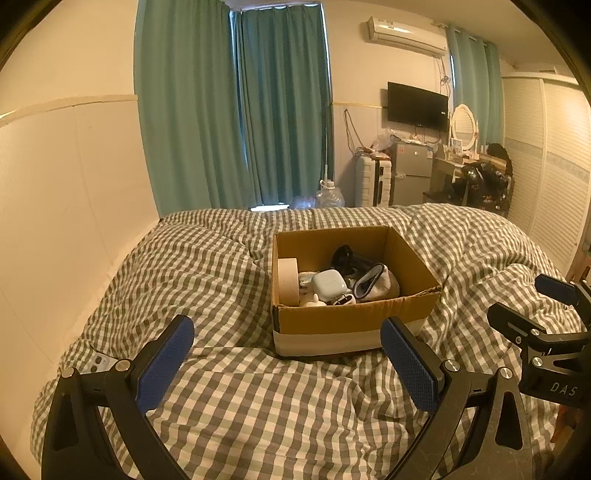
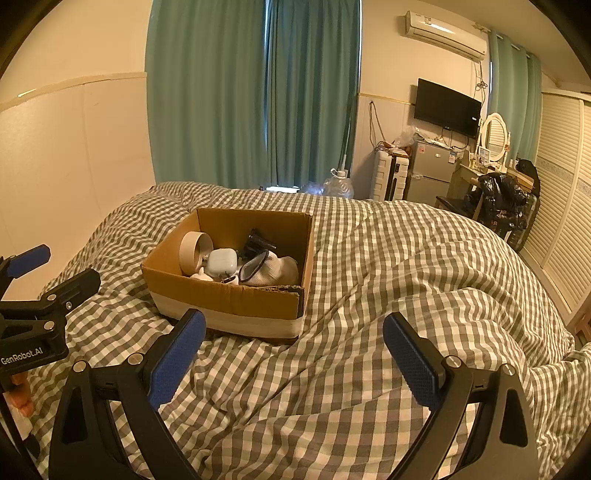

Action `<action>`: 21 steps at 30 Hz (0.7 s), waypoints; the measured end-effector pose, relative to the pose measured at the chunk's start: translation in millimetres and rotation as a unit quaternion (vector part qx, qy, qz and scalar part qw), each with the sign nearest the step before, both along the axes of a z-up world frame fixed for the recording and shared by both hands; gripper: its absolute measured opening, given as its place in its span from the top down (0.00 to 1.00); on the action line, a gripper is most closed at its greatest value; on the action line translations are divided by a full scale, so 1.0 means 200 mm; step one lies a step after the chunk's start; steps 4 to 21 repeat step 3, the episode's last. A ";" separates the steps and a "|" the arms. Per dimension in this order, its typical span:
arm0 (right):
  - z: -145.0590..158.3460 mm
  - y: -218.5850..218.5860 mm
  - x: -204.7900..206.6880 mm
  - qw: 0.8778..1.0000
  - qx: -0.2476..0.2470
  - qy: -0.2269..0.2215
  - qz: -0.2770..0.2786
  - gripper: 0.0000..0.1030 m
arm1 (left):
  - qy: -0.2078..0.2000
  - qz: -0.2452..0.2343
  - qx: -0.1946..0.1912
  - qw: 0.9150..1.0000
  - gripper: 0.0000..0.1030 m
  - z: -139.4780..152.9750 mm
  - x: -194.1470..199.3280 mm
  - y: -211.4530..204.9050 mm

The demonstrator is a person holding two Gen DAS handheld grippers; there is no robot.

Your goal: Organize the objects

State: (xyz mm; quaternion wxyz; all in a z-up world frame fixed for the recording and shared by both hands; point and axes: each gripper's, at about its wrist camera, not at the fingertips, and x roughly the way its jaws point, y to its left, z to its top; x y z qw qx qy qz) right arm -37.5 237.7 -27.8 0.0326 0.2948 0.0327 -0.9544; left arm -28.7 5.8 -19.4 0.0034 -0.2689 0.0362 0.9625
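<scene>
Left wrist view: set low over the near part of the bed [image 1: 221, 406], facing along its length toward the curtains [image 1: 236, 110], with the cardboard box [image 1: 351, 317] near and slightly right of centre — the left gripper [image 1: 288, 365] framing the bottom edge. Right gripper [image 1: 550, 317] caught at the right margin. Right wrist view: placed further right at similar height, facing the same way, box [image 2: 229, 306] now left of centre and seen from its right corner, right gripper [image 2: 293, 363] at the bottom, left gripper [image 2: 33, 291] at the left margin. Shared by both: box, checked bedding, curtains, television [image 1: 417, 107] and air conditioner [image 1: 406, 35] — considerable overlap.
</scene>
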 end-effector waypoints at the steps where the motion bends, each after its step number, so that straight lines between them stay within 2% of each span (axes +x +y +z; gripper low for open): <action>1: 0.00 0.00 0.00 1.000 0.000 0.000 0.001 0.06 | 0.003 0.001 -0.003 1.000 0.00 0.00 0.00 0.00; 21: 0.00 -0.01 0.00 1.000 0.000 0.000 0.000 0.06 | 0.007 0.003 -0.008 1.000 0.00 0.00 0.00 0.00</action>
